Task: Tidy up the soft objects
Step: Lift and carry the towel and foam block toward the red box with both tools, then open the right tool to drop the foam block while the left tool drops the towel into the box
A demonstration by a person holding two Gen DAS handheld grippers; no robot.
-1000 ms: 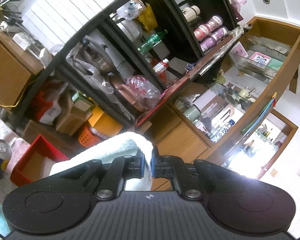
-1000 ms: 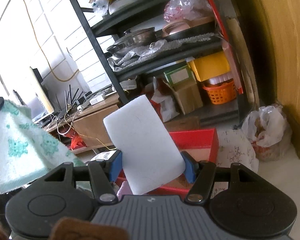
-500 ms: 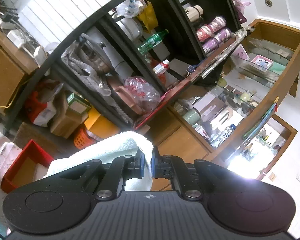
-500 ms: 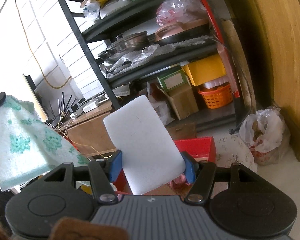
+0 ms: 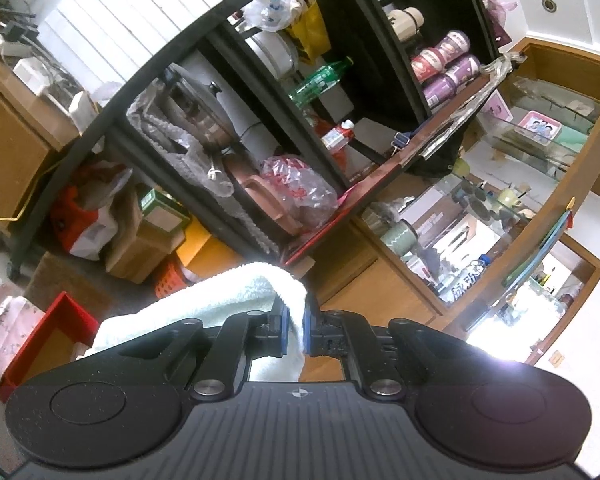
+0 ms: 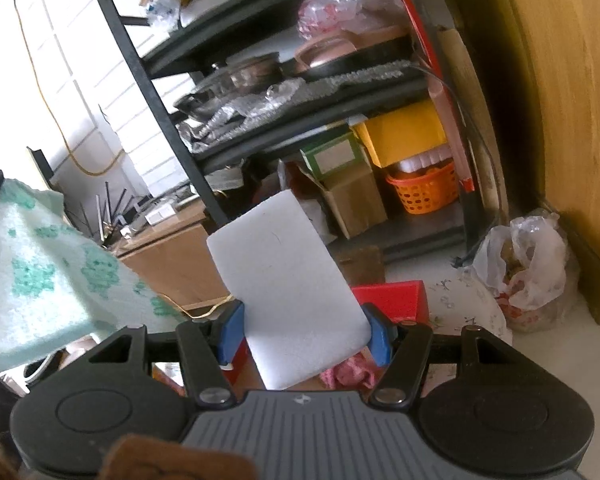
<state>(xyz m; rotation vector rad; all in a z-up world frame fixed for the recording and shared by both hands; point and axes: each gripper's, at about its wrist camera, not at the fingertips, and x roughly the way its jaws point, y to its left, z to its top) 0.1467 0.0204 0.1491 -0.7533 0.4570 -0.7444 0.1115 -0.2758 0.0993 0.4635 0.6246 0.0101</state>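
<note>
Cluttered black shelving (image 6: 300,128) fills the far wall. Below and ahead of the right tool (image 6: 304,334), which grips a white foam sponge (image 6: 288,292) tilted up-left, lies the red box (image 6: 396,296). Only the left wrist view shows the left tool (image 5: 295,330) pinching the white towel (image 5: 220,300); there the box sits low left.

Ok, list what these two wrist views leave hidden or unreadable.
- Left wrist view: most of the white towel hangs below the left hand-held gripper, whose body covers it.
- Left wrist view: the red box interior is cut off by the same body.
- Right wrist view: the pink cloth is mostly behind the white foam block and the right hand-held gripper.
- Right wrist view: the contents of the plastic bag are too blurred.
</note>
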